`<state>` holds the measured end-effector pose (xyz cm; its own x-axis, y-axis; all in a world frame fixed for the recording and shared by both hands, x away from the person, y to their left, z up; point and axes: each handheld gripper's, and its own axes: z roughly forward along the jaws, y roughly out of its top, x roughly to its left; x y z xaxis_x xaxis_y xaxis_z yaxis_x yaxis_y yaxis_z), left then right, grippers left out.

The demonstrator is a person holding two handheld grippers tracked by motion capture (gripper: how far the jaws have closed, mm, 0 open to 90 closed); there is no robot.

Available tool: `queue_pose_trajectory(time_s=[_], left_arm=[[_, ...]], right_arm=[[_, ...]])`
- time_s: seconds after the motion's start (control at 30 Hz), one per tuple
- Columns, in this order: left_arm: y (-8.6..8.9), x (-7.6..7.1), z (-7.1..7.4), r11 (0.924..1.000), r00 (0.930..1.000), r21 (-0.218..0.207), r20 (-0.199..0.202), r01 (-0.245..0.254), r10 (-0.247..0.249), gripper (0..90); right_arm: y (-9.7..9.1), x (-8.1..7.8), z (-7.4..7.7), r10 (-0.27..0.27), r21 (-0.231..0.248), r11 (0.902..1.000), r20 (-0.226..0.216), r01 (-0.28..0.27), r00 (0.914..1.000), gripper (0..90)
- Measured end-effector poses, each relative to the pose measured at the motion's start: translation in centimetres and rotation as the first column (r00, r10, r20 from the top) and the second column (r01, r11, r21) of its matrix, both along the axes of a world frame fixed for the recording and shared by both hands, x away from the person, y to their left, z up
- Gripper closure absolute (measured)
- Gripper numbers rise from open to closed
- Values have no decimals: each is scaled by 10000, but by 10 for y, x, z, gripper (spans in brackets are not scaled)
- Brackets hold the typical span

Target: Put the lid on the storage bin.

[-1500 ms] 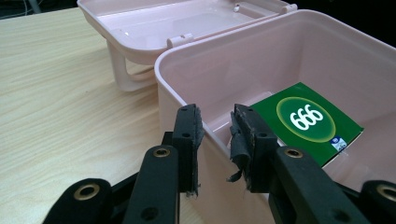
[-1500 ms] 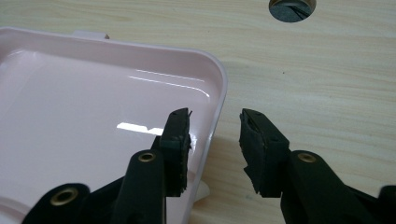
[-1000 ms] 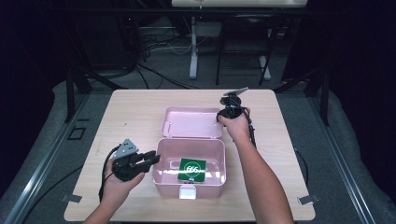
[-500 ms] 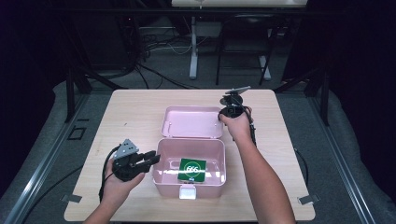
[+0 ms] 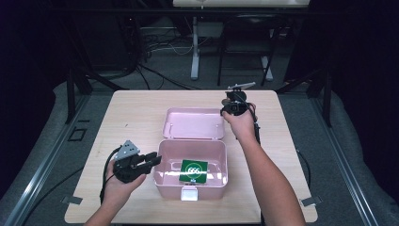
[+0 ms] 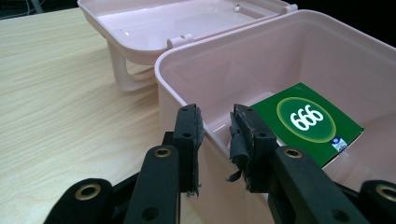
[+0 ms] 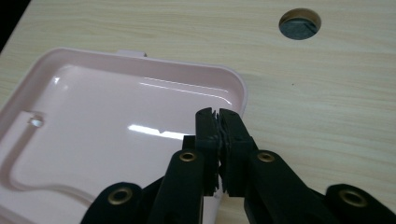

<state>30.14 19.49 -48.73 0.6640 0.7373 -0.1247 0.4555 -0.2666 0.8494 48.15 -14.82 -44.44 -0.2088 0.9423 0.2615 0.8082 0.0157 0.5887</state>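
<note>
One pink box (image 5: pixel 192 181) sits open on the wooden table (image 5: pixel 136 117), its long axis running across the table from the left claw's side to the right claw's side, mouth facing up. Its single lid (image 5: pixel 194 123) is swung back flat on the table beyond it, hollow side up, joined along the far long edge. One green card (image 6: pixel 306 121) marked 666 lies flat on the box floor, ahead and to the right of the left claw's tips, and nothing else is in the box.

The left gripper (image 5: pixel 149 160) is held just at the box's left end wall, pointing across toward the box; its jaws are slightly spread, one either side of the rim, with a gap between the pads and nothing pinched. The right gripper (image 7: pixel 219 122) hangs over the lid's near right corner with its jaws pressed together; whether they catch the lid edge cannot be told.

Bare table lies to the left of the left claw and beyond the right claw, where one round hole (image 7: pixel 300 23) is cut in the top
</note>
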Motion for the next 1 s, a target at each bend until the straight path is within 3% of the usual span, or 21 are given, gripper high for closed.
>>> queue_pose_trajectory(time_s=[0.07, 0.13, 0.3, 0.37, 0.4, 0.57, 0.77, 1.0], left_arm=[[0, 0, 0, 10000, 10000, 4, 8, -9, 9, 717], [0, 0, 0, 10000, 10000, 5, 8, -4, 4, 717], [1, 0, 0, 10000, 10000, -36, 2, 39, -39, 717], [1, 0, 0, 10000, 10000, -34, 5, 42, -42, 717], [1, 0, 0, 10000, 10000, -43, 4, 37, -37, 717], [1, 0, 0, 10000, 10000, -33, 9, 32, -32, 717], [0, 0, 0, 10000, 10000, -38, 8, 27, -27, 717], [0, 0, -1, 10000, 10000, -73, 24, 11, -10, 718]], right_arm=[[2, 1, -1, -141, -339, 9993, -33, 140, 9999, 827], [2, 5, -5, -307, -321, 9990, -285, 298, 9991, 803], [1, 11, -15, -485, -352, 9984, -1045, 450, 9933, 801], [1, 12, -17, -447, -358, 9985, -1123, 409, 9927, 793], [1, 15, -20, -433, -314, 9987, -1441, 391, 9886, 788], [2, 16, -22, -346, -488, 9985, -1711, 266, 9847, 828], [6, 18, -17, -430, -688, 9972, -1915, 303, 9805, 845], [11, 15, -6, -571, -984, 9943, -1586, 417, 9857, 861]])
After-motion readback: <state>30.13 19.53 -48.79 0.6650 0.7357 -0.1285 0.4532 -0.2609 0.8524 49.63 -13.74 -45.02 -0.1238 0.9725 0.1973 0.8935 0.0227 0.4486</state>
